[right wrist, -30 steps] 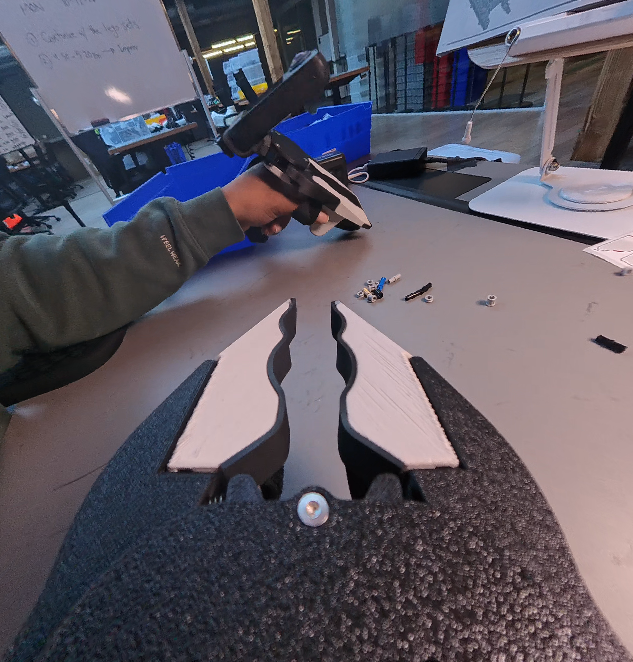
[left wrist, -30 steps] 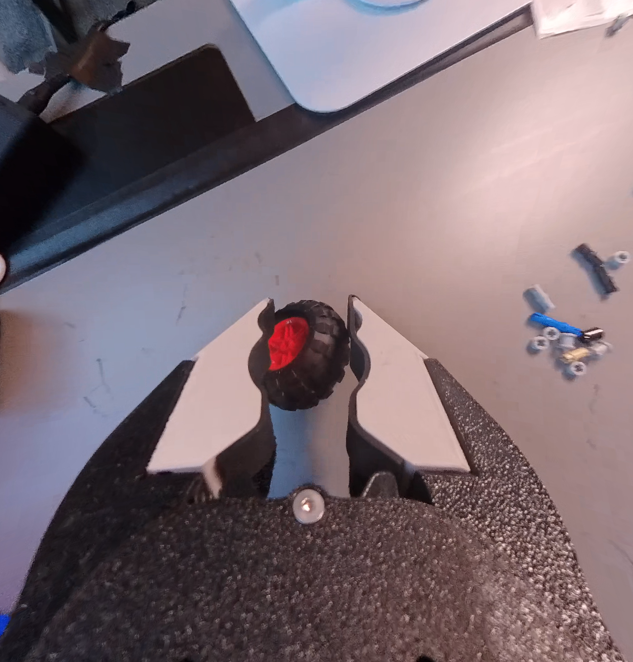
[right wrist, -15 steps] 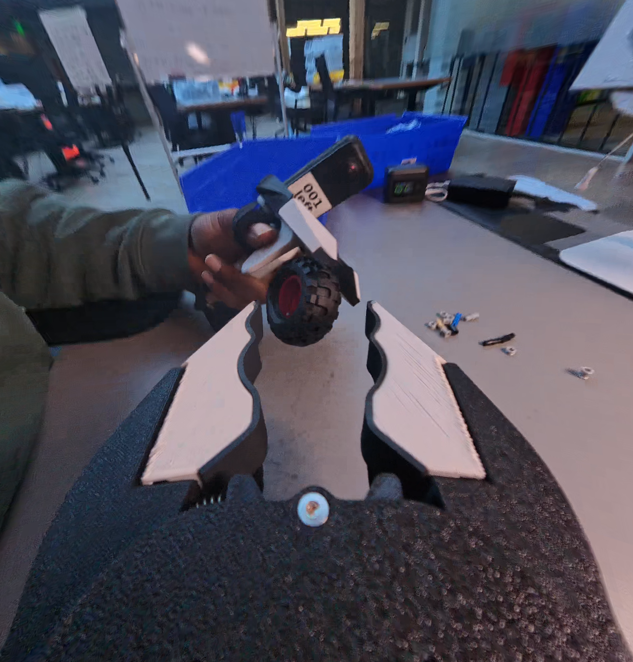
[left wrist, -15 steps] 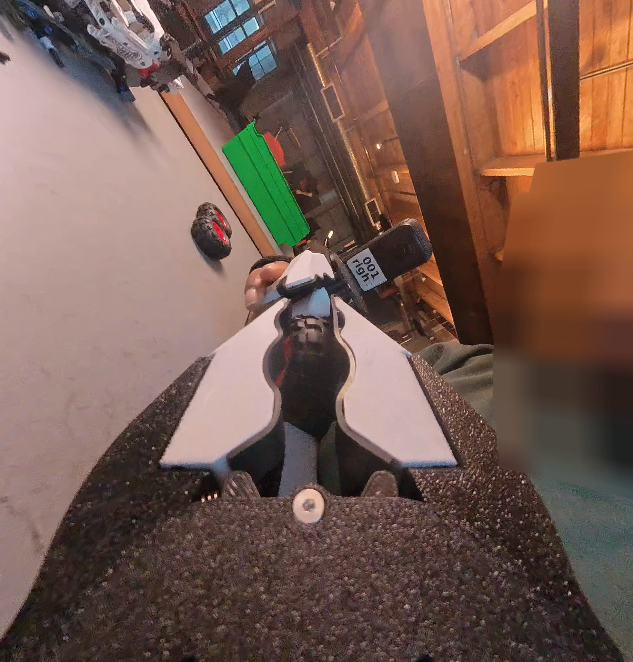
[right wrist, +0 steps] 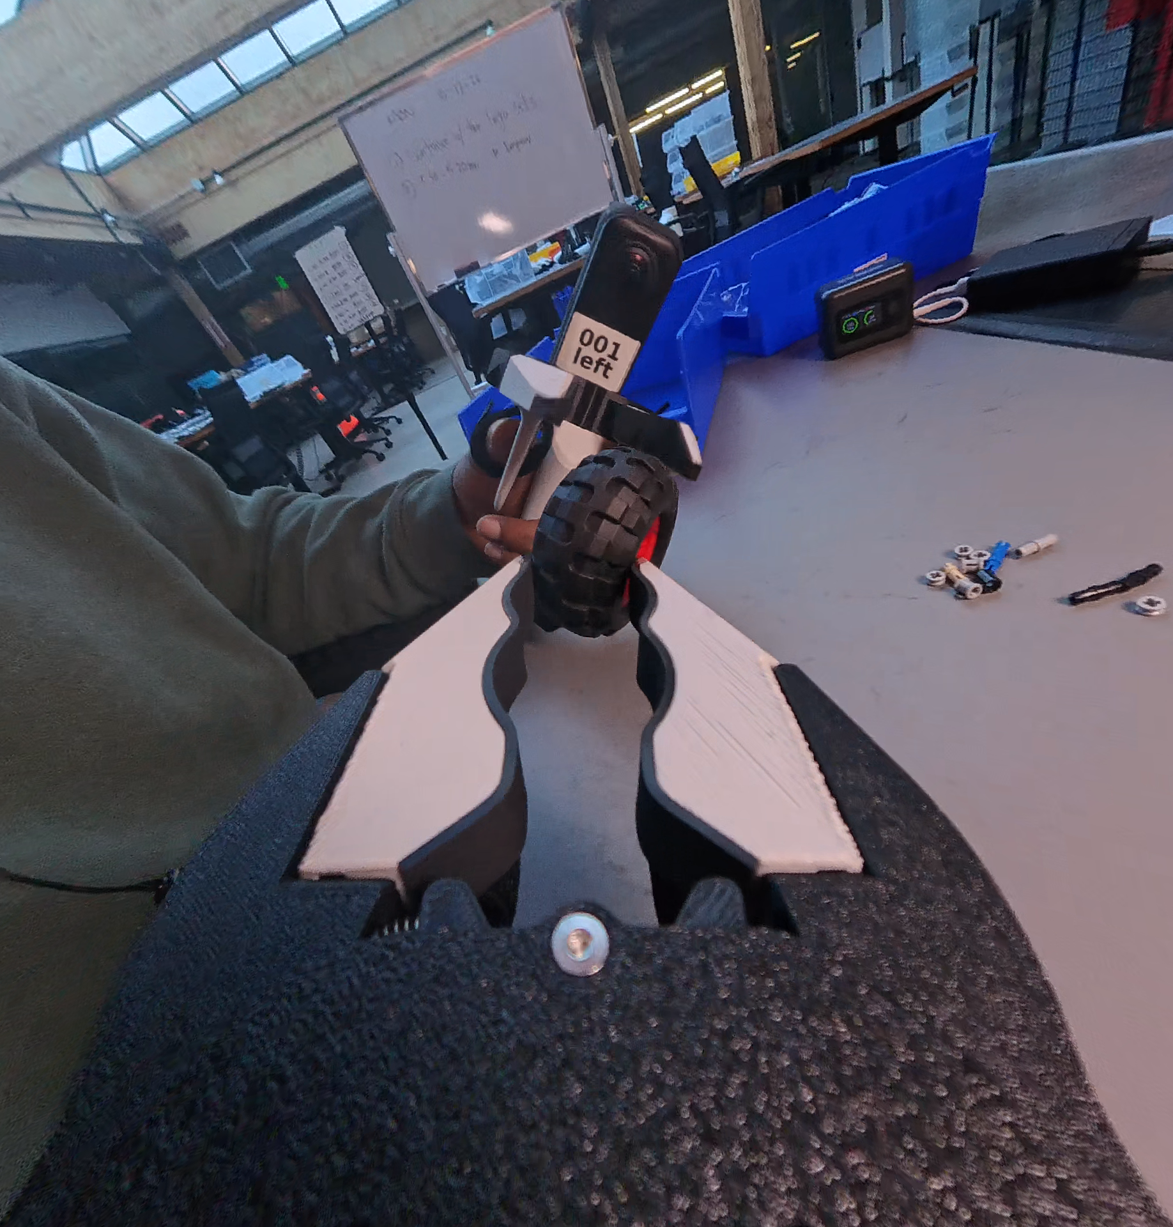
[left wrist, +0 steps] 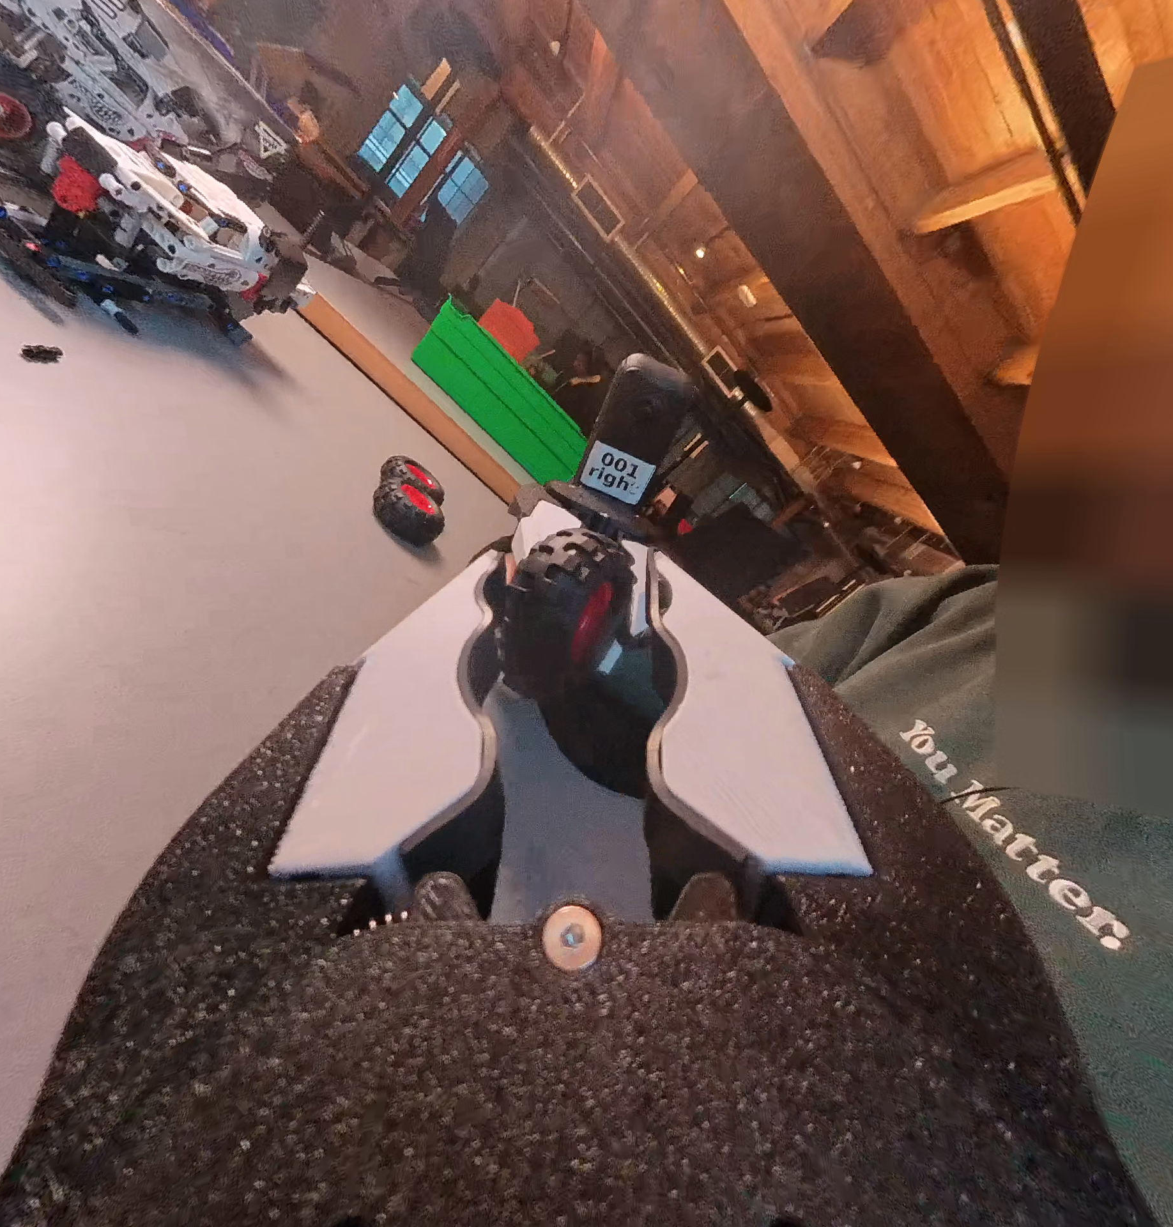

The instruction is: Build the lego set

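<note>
A black lego wheel with a red hub (left wrist: 557,597) is held in the air between both grippers, tip to tip. My left gripper (left wrist: 570,571) is shut on it, one finger on each side. In the right wrist view, my right gripper (right wrist: 580,571) has its fingertips against both faces of the same wheel (right wrist: 597,531), below the left gripper's fingers (right wrist: 550,465). A white lego truck model (left wrist: 139,219) stands at the far left of the grey table (left wrist: 139,531). Two more wheels (left wrist: 408,498) lie near the table's edge.
Small loose lego pins and bushes (right wrist: 969,571), a black axle (right wrist: 1115,584) and a grey bush (right wrist: 1151,605) lie on the table to the right. Blue bins (right wrist: 836,265) and a black device with a display (right wrist: 866,309) stand at the back. A green bin (left wrist: 497,411) is beyond the table.
My left gripper lifted the wheel off the table and turned to face the right one. My right gripper came up to the wheel and narrowed its fingers onto it.
</note>
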The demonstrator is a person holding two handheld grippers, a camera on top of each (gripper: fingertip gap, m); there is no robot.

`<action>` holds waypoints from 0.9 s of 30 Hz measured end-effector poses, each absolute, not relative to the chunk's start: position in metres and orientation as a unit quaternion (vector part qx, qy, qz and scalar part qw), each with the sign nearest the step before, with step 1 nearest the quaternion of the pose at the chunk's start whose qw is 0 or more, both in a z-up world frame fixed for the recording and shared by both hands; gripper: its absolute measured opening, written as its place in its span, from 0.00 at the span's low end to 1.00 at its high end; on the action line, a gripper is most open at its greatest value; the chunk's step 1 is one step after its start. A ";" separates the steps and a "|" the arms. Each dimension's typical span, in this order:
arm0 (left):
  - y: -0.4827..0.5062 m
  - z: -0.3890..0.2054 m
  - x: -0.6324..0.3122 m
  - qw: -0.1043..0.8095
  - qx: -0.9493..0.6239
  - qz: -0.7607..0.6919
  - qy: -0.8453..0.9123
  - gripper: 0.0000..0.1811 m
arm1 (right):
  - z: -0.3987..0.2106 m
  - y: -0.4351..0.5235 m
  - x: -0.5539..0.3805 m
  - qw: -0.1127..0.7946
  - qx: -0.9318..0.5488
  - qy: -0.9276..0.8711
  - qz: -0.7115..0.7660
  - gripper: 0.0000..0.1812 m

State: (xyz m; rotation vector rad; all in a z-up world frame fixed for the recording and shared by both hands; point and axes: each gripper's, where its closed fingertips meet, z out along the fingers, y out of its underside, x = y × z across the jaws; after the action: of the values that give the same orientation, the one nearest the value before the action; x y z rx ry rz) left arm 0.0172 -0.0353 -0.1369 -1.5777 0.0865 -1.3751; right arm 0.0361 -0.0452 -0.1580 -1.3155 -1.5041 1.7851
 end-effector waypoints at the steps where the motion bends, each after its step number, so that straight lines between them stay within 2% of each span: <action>1: -0.036 -0.143 0.020 0.494 -0.667 -0.555 0.052 0.23 | -0.158 -0.045 0.037 0.235 -0.474 -0.553 0.644 0.14; 3: -0.042 -0.147 0.030 0.478 -0.671 -0.560 0.082 0.24 | -0.154 -0.050 0.040 0.224 -0.459 -0.555 0.657 0.14; 7: -0.050 -0.150 0.047 0.481 -0.682 -0.533 0.138 0.14 | -0.150 -0.058 0.049 0.204 -0.430 -0.567 0.672 0.14; 14: -0.042 -0.154 0.042 0.515 -0.728 -0.423 0.157 0.12 | -0.148 -0.047 0.046 0.240 -0.446 -0.559 0.656 0.16; 16: -0.039 -0.159 0.044 0.519 -0.743 -0.391 0.162 0.12 | -0.151 -0.046 0.042 0.254 -0.458 -0.563 0.639 0.21; 20: -0.035 -0.160 0.044 0.530 -0.746 -0.371 0.158 0.12 | -0.155 -0.039 0.039 0.269 -0.474 -0.567 0.618 0.16; 27: -0.044 -0.143 0.051 0.530 -0.702 -0.450 0.152 0.13 | -0.138 -0.042 0.046 0.219 -0.459 -0.523 0.684 0.16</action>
State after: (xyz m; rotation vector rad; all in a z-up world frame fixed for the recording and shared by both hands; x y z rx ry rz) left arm 0.0512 -0.0442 -0.1426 -1.6757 0.3635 -1.0746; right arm 0.0459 -0.0417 -0.1384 -1.2712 -1.4465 1.8923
